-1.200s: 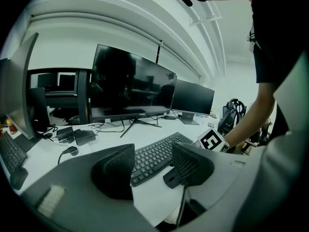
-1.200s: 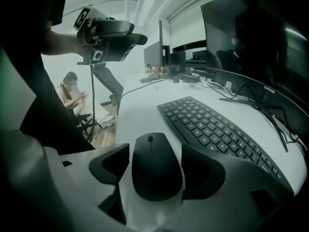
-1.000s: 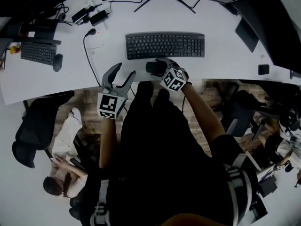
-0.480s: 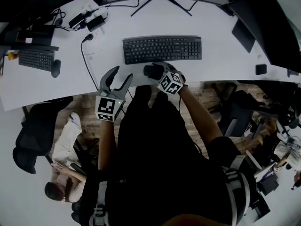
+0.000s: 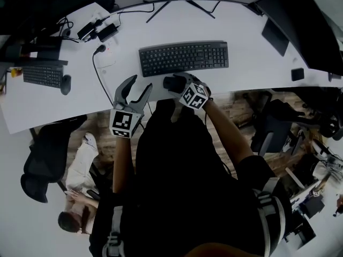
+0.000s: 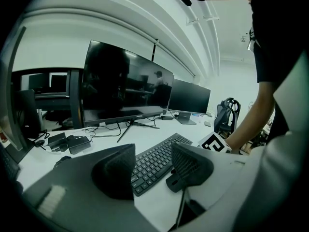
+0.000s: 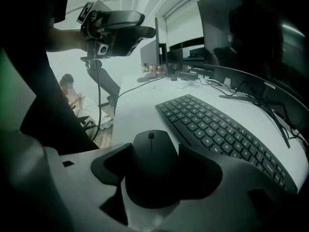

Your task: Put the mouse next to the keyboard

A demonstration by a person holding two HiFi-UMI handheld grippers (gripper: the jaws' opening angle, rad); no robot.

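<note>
A black mouse (image 5: 169,82) rests on the white desk (image 5: 241,74), just in front of the black keyboard (image 5: 182,58) and near the desk's front edge. My right gripper (image 5: 177,82) reaches down over it. In the right gripper view the mouse (image 7: 150,173) fills the gap of my right gripper (image 7: 154,148). Its jaws have just been closing and both pads now press the mouse's sides. My left gripper (image 5: 139,84) hovers open and empty at the desk edge, left of the mouse. The keyboard (image 6: 154,161) shows beyond my left gripper (image 6: 153,146).
A second keyboard (image 5: 42,75) and mouse (image 5: 65,83) lie at the far left. Power bricks (image 5: 99,31) and a cable (image 5: 99,71) sit at the back left. A monitor (image 6: 125,83) stands behind. An office chair (image 5: 45,154) and a seated person (image 5: 80,159) are at lower left.
Both grippers stay where they were, the right one over the mouse. The mouse has not moved from in front of the keyboard. Only the head view has shifted slightly.
</note>
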